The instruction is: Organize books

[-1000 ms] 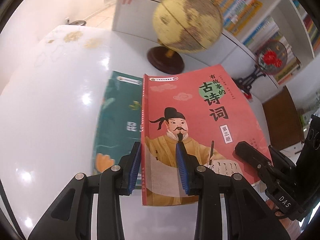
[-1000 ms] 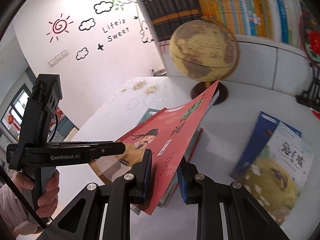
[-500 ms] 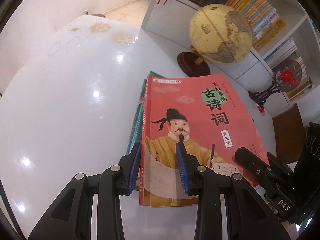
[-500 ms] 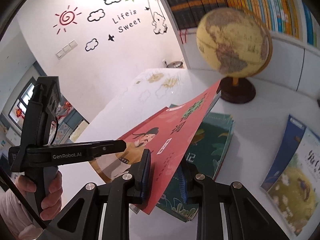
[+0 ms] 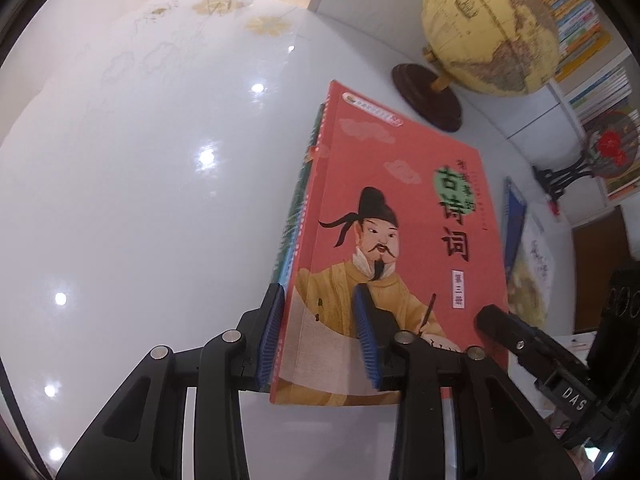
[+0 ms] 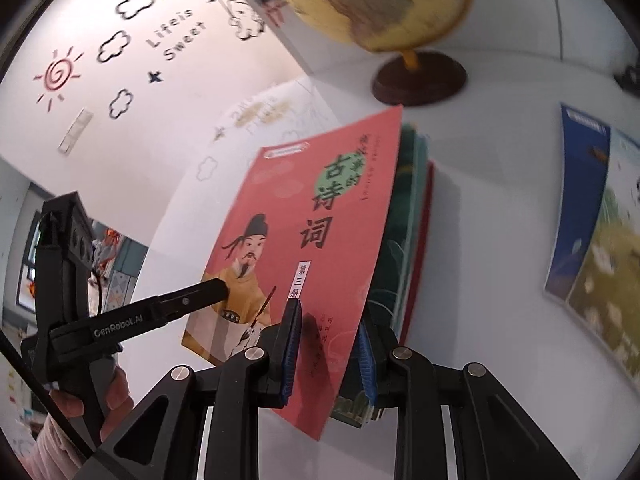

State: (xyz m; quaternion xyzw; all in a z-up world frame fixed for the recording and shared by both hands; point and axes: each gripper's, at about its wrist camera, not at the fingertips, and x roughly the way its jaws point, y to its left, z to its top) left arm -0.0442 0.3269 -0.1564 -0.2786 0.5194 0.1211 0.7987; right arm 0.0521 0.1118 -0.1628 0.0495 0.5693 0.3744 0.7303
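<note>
Left wrist view: the left tool (image 5: 320, 336) has its two blue pads astride the near left corner of the red book (image 5: 396, 240), at the spine side. The jaws are opening; the left pad sits just outside the spine and a gap shows, so the corner is between them without a firm pinch. The red book lies on top of a green book (image 5: 298, 208), only the left edge of which shows. Both are on the white glossy worktop (image 5: 160, 200). A globe (image 5: 492, 28) on a dark round base stands at the far right. A blue-edged book (image 5: 520, 236) lies flat to the right of the stack. The right tool (image 5: 516, 340) enters from the lower right, beside the red book's near right corner.

Right wrist view: the right tool (image 6: 328, 356) has the near right corner of the red book (image 6: 312, 240) between its pads, the cover tilted up off the green book (image 6: 400, 240) below. Jaws narrow; whether the pads press on the cover, cannot tell. The left tool (image 6: 176, 304) reaches the book's left side, gripped by a hand (image 6: 100, 396). The blue book (image 6: 588, 216) lies well to the right.
</note>
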